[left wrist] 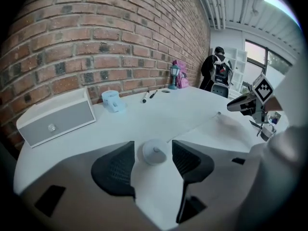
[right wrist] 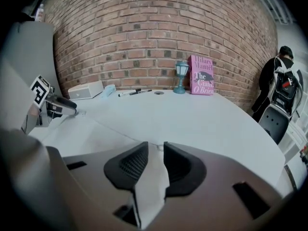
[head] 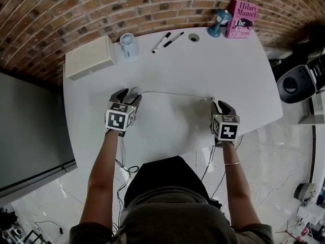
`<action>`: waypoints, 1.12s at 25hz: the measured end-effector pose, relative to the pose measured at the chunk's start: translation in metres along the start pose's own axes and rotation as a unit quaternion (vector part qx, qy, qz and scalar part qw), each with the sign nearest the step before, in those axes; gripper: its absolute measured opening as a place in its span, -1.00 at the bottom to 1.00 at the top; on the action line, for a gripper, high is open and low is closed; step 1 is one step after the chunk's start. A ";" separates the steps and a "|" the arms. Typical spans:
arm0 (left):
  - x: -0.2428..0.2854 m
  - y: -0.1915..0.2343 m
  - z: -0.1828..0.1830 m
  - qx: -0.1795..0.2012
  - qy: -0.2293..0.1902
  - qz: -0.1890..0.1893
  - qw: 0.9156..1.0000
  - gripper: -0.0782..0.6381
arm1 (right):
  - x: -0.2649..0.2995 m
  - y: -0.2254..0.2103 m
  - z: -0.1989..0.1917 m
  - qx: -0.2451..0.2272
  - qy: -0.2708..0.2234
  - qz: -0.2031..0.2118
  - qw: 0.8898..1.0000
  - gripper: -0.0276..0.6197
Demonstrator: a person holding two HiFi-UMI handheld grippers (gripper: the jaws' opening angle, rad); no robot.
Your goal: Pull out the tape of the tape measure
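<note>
On the near part of the white table (head: 203, 65), the tape measure (left wrist: 154, 151) lies flat. Its case is small, round and white, with a little knob in the middle. The left claw (head: 128, 94) stands wide around the case, and its dark bumpy pads do not press on it. The tape (head: 177, 94) is pulled out, thin and pale like a line. It runs straight across the table from the case on the left to its end on the right. The right claw (right wrist: 155, 148) is there with only a narrow gap. The tape's end lies just at the claw's tips, and the pads do not pinch it.

The table top is smooth and plain, with rounded corners. Farther back sits a white box (head: 90, 58) with a flat front. Next to it is a small light blue holder (head: 129, 44). Then come two pens (head: 167, 39), a little blue lamp (head: 220, 23) and a pink book (head: 242, 18) standing up. Behind them is a rough red brick wall (head: 76, 9). The floor (head: 274, 156) is pale and shiny. Far off on the right, a person (right wrist: 284, 81) in dark clothes wears a backpack.
</note>
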State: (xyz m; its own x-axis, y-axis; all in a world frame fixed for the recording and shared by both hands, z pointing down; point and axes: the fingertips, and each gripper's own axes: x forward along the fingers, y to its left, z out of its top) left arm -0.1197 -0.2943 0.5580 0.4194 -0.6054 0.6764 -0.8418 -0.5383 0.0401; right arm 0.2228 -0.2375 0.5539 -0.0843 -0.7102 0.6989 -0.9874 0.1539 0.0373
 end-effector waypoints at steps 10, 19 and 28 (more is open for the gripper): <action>-0.031 -0.012 0.012 -0.011 -0.050 0.030 0.998 -0.17 | -0.021 0.048 0.027 0.020 -0.058 0.052 0.997 -0.65; -0.053 -0.024 0.018 -0.031 -0.090 0.044 0.995 -0.34 | -0.043 0.076 0.038 0.034 -0.094 0.079 0.992 -0.71; -0.074 -0.036 0.015 -0.057 -0.118 0.049 0.990 -0.47 | -0.061 0.090 0.041 0.039 -0.118 0.083 0.989 -0.83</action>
State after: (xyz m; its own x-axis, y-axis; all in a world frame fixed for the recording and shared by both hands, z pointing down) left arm -0.1159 -0.2387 0.4956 0.3902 -0.7794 0.4902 -0.9096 -0.4088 0.0740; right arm 0.1340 -0.2088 0.4852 -0.2667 -0.8214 0.5041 -0.9637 0.2358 -0.1256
